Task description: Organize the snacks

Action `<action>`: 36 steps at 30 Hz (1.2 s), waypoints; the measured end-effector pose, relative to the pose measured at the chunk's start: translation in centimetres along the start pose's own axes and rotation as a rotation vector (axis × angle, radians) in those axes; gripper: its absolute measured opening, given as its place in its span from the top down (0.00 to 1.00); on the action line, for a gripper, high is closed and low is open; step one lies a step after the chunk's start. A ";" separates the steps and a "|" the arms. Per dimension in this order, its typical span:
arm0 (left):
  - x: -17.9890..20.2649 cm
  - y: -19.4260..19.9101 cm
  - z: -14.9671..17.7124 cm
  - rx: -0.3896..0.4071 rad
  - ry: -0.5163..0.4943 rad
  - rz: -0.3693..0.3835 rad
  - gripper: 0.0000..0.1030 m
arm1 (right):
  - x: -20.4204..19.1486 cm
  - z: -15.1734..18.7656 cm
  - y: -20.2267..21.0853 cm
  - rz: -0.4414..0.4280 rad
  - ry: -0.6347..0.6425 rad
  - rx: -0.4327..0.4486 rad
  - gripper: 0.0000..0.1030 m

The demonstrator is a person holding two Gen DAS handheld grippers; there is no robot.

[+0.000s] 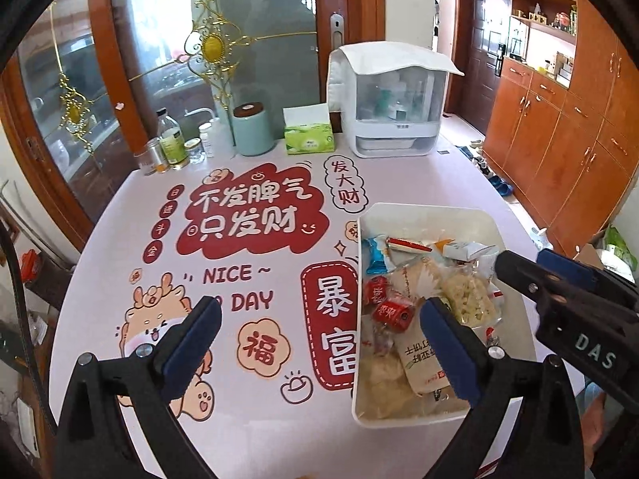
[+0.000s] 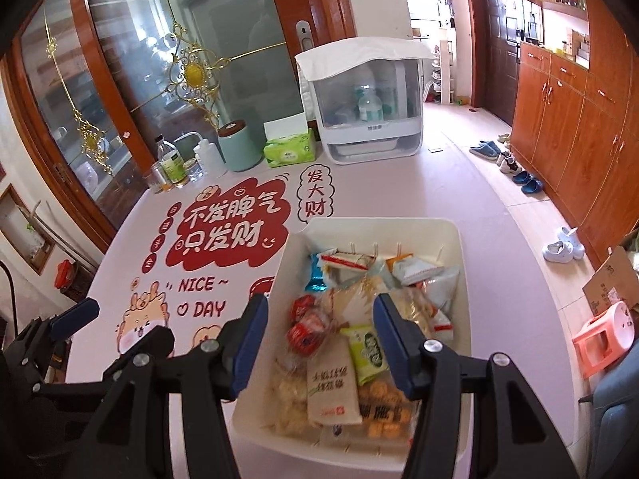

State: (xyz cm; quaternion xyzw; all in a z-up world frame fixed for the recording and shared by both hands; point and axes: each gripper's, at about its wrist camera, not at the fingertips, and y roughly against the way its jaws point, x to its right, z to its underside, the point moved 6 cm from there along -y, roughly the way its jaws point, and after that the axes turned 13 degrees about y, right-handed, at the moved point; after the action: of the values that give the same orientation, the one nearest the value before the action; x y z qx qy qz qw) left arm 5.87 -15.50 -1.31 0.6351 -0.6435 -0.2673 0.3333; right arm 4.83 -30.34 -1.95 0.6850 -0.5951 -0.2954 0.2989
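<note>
Currently you are holding the right claw (image 2: 317, 339), gaping and empty, directly over the bin (image 2: 459, 263); the left claw (image 1: 319, 343), also gaping, is straddling its left rim.

The bin (image 2: 451, 235) sits on the worktop (image 2: 459, 183), snacks (image 2: 331, 383) in it. Behind the bin stands the cabinet (image 2: 367, 107); left of the cabinet, tissues (image 2: 289, 149), canister (image 2: 239, 145), then bottles (image 2: 171, 163).
</note>
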 end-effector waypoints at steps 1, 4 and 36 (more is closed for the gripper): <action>-0.2 0.3 0.1 0.002 -0.001 -0.006 0.04 | -0.1 0.1 0.3 0.005 0.004 0.004 0.46; -0.7 1.0 0.3 0.010 0.021 -0.014 0.04 | -0.4 0.5 1.6 0.023 0.004 0.017 0.46; -6.4 2.7 2.4 -0.038 0.152 -0.089 0.03 | -5.9 3.5 2.5 0.002 0.102 -0.057 0.41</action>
State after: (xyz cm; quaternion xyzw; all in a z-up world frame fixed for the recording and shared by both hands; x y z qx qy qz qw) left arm 2.10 -9.15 -1.30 0.6752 -0.5822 -0.2449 0.3811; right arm -0.12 -24.97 -2.06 0.6898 -0.5712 -0.2765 0.3485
